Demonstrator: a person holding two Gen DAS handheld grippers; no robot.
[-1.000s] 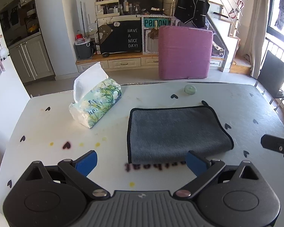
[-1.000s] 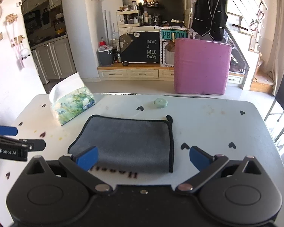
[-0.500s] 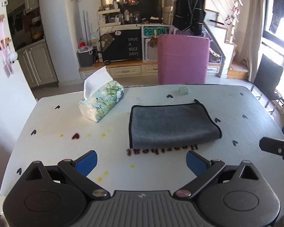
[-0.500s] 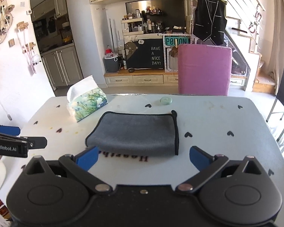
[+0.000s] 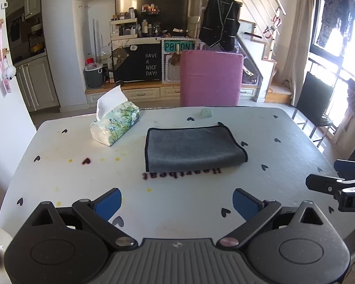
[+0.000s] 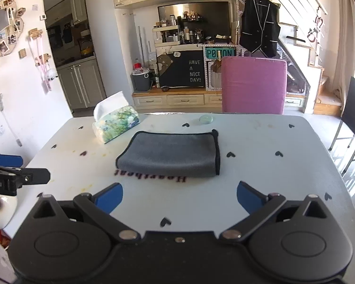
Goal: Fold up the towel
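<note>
A grey towel with black trim (image 5: 191, 150) lies folded flat in the middle of the white table (image 5: 59, 156); it also shows in the right wrist view (image 6: 171, 157). My left gripper (image 5: 176, 203) is open and empty, held back near the table's front edge, well short of the towel. My right gripper (image 6: 178, 197) is open and empty too, at the same distance from the towel. Each gripper shows at the side of the other's view: the right one (image 5: 338, 185) and the left one (image 6: 16, 177).
A tissue pack (image 5: 114, 127) lies left of the towel. A small pale green round object (image 5: 206, 112) sits behind the towel. A pink chair (image 5: 210, 80) stands at the far edge, a black chair (image 5: 316, 99) at the right. A white object (image 6: 1, 207) sits at front left.
Both grippers have pulled back and up from the towel toward the table's front edge. The towel lies still and looks smaller and farther away. Both grippers stay open.
</note>
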